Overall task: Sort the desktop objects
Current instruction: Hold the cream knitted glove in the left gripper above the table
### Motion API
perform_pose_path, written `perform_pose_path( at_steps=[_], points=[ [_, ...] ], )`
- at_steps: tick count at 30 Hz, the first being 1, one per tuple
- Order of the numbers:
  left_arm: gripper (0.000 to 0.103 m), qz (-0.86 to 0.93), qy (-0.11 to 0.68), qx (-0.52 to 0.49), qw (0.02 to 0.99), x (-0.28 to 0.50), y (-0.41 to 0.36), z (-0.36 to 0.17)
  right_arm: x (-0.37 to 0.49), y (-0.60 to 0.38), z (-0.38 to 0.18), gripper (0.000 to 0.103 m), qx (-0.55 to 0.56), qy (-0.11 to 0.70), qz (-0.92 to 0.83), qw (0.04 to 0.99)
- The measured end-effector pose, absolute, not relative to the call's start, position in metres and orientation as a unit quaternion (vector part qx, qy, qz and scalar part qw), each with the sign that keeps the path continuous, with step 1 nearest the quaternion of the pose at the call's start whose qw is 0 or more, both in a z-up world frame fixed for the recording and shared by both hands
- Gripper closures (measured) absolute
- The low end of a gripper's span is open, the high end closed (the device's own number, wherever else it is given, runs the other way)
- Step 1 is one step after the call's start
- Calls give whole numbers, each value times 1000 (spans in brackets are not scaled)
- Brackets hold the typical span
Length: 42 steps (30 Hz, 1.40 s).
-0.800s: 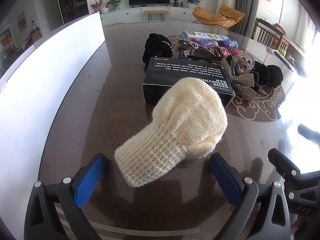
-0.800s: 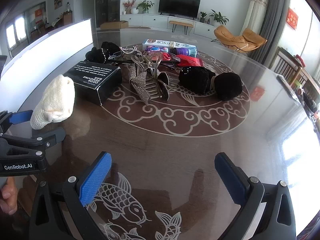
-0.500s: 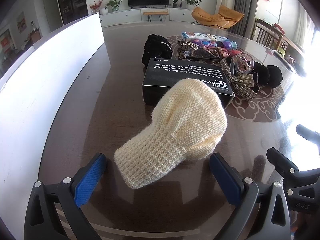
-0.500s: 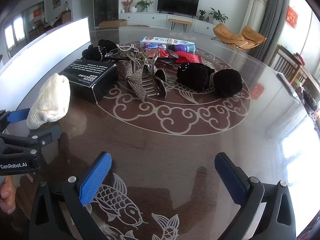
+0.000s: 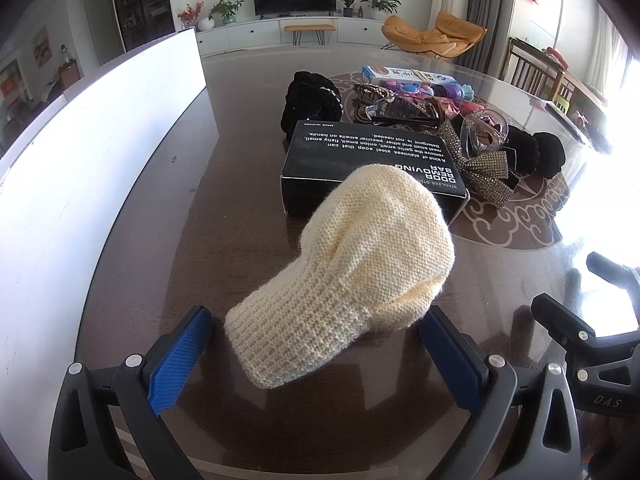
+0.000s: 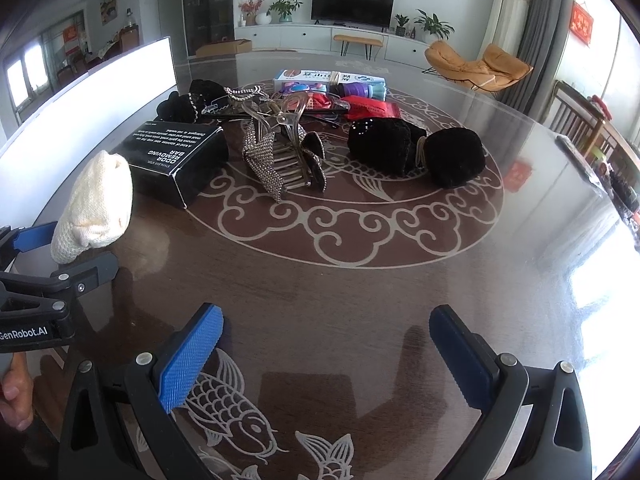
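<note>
A cream knitted cover (image 5: 352, 280) lies on the dark table, its cuff end between the open blue pads of my left gripper (image 5: 316, 348); it also shows in the right wrist view (image 6: 96, 208). Behind it lies a black box (image 5: 372, 164) with white print. My right gripper (image 6: 326, 352) is open and empty above the table's fish pattern. Further back lie a rhinestone bow hair clip (image 6: 268, 160), a black fuzzy scrunchie (image 6: 416, 152), clear glasses (image 5: 484, 132) and a black knitted piece (image 5: 312, 100).
A tall white panel (image 5: 80, 152) runs along the table's left side. At the back are a blue and white packet (image 6: 328, 80), purple items (image 6: 360, 90) and a red pouch (image 6: 368, 108). The left gripper's body (image 6: 44, 280) shows at the right view's left edge.
The left gripper has barely moved around the cream cover. The right gripper has shifted slightly, so the objects sit a little further left in its view.
</note>
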<state>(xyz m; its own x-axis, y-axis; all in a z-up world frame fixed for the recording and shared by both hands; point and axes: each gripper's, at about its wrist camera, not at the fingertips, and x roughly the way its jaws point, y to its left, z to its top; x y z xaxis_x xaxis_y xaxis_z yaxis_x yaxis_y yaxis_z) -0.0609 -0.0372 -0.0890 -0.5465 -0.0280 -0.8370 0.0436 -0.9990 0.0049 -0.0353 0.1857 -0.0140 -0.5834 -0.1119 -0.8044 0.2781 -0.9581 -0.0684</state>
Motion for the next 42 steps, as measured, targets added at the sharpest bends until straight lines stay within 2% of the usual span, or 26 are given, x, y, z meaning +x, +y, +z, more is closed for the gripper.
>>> perform_pose_path(
  at_steps=[9, 42],
  points=[
    [0, -883, 16, 468, 34, -95, -39, -88, -60, 193, -17, 0, 453, 66, -882, 116],
    [0, -886, 18, 462, 41, -94, -38, -92, -64, 192, -17, 0, 452, 67, -881, 120]
  ],
)
